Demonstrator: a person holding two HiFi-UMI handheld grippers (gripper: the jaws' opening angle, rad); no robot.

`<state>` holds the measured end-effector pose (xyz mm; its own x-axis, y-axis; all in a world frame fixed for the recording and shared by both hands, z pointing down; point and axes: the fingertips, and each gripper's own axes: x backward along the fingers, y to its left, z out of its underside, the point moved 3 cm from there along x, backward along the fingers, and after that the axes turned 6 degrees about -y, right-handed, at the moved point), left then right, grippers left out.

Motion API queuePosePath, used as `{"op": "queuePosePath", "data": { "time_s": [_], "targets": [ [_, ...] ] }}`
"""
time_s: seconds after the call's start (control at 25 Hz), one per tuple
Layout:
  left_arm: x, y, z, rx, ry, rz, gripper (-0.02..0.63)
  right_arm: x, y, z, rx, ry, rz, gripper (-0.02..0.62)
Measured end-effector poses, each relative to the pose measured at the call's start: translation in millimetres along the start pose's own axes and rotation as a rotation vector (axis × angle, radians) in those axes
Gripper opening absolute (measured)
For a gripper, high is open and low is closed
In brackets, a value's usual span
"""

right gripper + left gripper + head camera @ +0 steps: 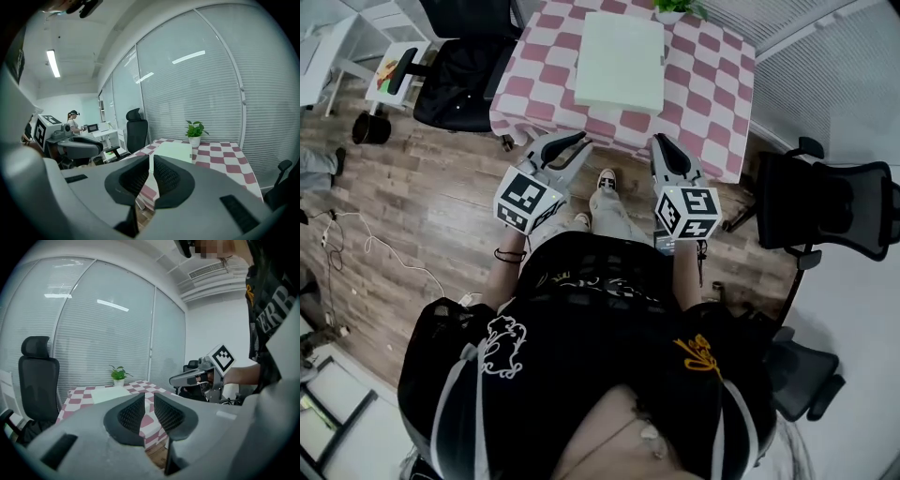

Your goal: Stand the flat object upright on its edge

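The flat object is a pale, square slab point(622, 59) lying flat on a table with a pink-and-white checked cloth point(712, 84). Both grippers hover short of the table's near edge, over the wooden floor, and touch nothing. My left gripper point(580, 140) is shut and empty; in its own view the jaws point(149, 403) point at the slab point(111, 393). My right gripper point(660, 140) is also shut and empty, and its jaws point(150, 165) face the slab point(176, 151). Each gripper shows in the other's view: the right gripper point(194, 377) and the left gripper point(80, 145).
A small potted plant point(675, 7) stands at the table's far edge, behind the slab. A black office chair point(459, 70) is left of the table and another point(830, 211) right of it. White desks point(352, 47) and a person point(73, 123) are farther left.
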<state>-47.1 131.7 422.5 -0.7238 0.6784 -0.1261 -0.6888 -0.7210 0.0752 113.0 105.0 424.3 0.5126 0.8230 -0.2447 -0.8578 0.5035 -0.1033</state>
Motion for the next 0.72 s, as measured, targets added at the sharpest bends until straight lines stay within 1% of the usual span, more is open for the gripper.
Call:
{"op": "queuePosePath", "data": {
  "time_s": [0.16, 0.32, 0.56, 0.72],
  "targets": [
    [-26, 31, 4, 0.010, 0.045, -0.029, 0.058, -37, -32, -10, -0.004, 0.005, -0.011, 0.034],
    [-61, 62, 1, 0.012, 0.064, -0.067, 0.058, -74, -67, -14, -0.041, 0.022, -0.037, 0.034],
    [-102, 95, 2, 0.043, 0.092, -0.141, 0.058, -116, -114, -1, -0.111, 0.064, -0.068, 0.034],
    [-116, 110, 10, 0.064, 0.122, -0.180, 0.058, -136, -136, 8, -0.118, 0.098, -0.091, 0.034]
  ]
}}
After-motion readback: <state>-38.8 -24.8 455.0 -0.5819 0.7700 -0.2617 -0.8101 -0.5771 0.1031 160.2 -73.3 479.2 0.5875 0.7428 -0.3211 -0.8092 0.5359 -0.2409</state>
